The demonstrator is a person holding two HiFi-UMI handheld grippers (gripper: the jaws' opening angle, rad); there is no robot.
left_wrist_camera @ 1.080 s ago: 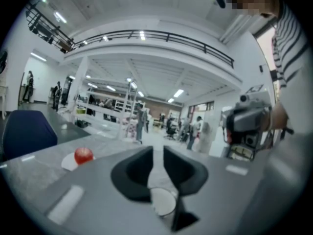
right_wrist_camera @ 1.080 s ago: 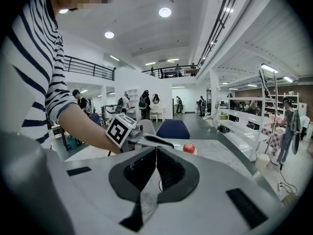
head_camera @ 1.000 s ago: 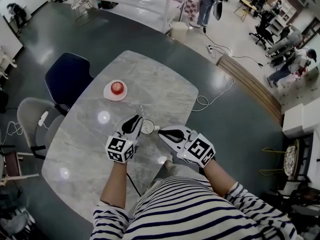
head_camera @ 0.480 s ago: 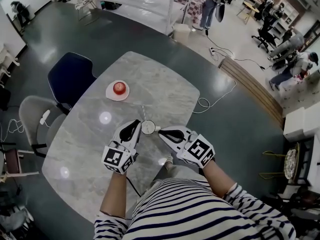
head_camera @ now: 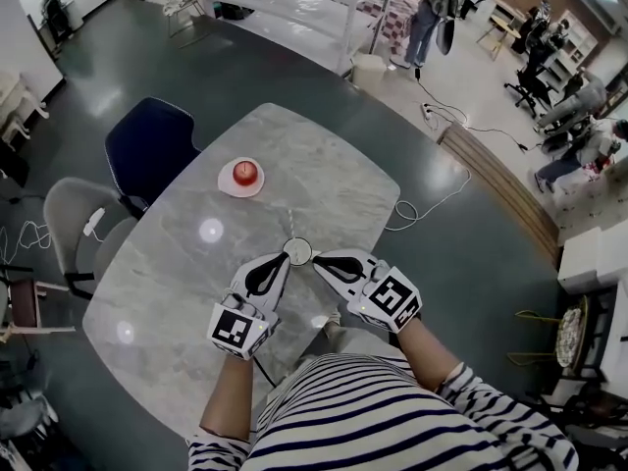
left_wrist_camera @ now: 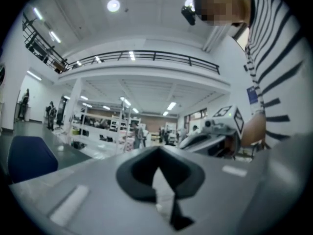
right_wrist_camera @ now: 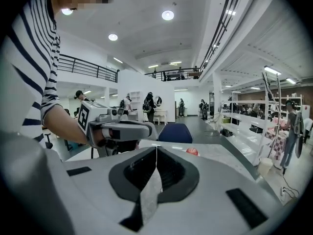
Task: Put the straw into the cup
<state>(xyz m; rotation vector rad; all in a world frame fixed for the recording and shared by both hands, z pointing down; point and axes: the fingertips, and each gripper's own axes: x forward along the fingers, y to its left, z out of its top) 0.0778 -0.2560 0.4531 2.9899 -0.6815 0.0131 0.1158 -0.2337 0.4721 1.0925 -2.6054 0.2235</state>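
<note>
Closing empty, left hand-held gripper (head_camera: 283, 261) has quit one cup (head_camera: 297, 252), one straw (head_camera: 292, 226).

Cup (head_camera: 298, 251) on table (head_camera: 324, 175), toward my edge; straw (head_camera: 291, 226) stands up out of it. I have the left gripper (head_camera: 284, 261) just left of the cup and the right gripper (head_camera: 316, 259) just right. Plate (head_camera: 228, 183) beyond the cup to the left, apple (head_camera: 244, 172) on it. Far chair (head_camera: 147, 145) and near chair (head_camera: 74, 224) farther left, off the table.

I see a white cup (head_camera: 297, 252) on a grey marbled table (head_camera: 334, 175), red apple (head_camera: 244, 172) on pink plate (head_camera: 227, 183) at eleven o'clock, navy chair (head_camera: 147, 145).
</note>
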